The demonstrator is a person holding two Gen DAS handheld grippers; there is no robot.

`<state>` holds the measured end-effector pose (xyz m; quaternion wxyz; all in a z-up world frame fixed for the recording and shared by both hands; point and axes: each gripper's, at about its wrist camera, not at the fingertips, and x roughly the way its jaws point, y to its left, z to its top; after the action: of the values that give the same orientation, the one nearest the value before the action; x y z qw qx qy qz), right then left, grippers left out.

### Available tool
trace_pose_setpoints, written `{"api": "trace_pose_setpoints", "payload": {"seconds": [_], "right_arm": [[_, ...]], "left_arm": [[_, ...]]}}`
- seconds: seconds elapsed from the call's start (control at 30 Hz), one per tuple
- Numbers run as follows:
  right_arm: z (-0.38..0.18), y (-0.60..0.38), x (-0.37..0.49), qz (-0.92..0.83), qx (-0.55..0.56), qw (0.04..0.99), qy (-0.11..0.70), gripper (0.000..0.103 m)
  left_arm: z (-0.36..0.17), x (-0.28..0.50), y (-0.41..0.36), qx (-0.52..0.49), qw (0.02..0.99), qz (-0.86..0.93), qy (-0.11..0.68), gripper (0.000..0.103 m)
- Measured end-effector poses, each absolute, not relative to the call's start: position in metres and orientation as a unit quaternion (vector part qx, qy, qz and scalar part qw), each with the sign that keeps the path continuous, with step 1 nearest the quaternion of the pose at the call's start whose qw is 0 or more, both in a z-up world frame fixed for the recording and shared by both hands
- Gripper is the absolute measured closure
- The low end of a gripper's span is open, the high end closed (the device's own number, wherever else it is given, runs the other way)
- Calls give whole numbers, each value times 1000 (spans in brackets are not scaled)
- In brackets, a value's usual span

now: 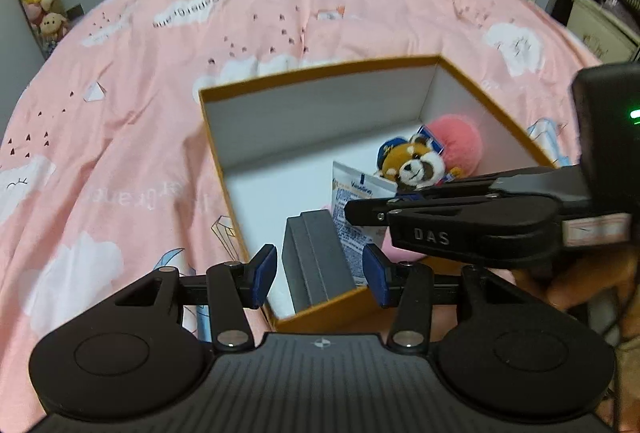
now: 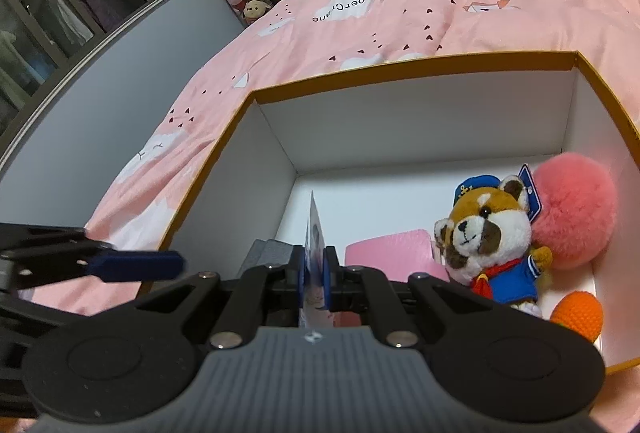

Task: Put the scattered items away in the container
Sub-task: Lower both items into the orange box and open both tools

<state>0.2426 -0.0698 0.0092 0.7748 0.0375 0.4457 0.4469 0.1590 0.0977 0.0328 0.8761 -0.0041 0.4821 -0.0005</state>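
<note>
Inside, fluffy round pompom (image 2: 576,209)

A big bed (image 1: 160,113) fills the room, covered with a pink blanket (image 2: 400,25) that has white clouds and tiny hearts on it. An open box (image 1: 320,69) with orange edges and white walls sits right on the blanket.

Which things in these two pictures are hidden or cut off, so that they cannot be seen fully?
- Flat printed sachet, right wrist view: seen edge-on; its print is unreadable.
- Orange crocheted toy, right wrist view: lower part hidden behind the right gripper.
- Pink flat pad, right wrist view: front hidden by that gripper.
- Grey rectangular box, left wrist view: its base is behind the orange box wall.
</note>
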Motion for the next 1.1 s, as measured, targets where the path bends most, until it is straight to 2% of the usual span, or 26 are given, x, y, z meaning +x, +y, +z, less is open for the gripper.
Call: {"api": "trace_pose_setpoints", "payload": {"seconds": [0.33, 0.77, 0.9, 1.07, 1.1], "right_arm": [[18, -62, 218, 467, -16, 779, 419, 92], [32, -67, 201, 471, -44, 781, 408, 88], [39, -69, 196, 469, -49, 786, 399, 79], [50, -78, 186, 461, -62, 804, 370, 73], [53, -82, 184, 460, -63, 808, 364, 69]], "left_arm": [[48, 108, 91, 7, 914, 41, 404, 48], [12, 56, 86, -93, 905, 42, 412, 48], [12, 42, 77, -88, 908, 40, 408, 48], [17, 31, 71, -78, 912, 37, 400, 48], [18, 29, 69, -75, 913, 36, 399, 48]]}}
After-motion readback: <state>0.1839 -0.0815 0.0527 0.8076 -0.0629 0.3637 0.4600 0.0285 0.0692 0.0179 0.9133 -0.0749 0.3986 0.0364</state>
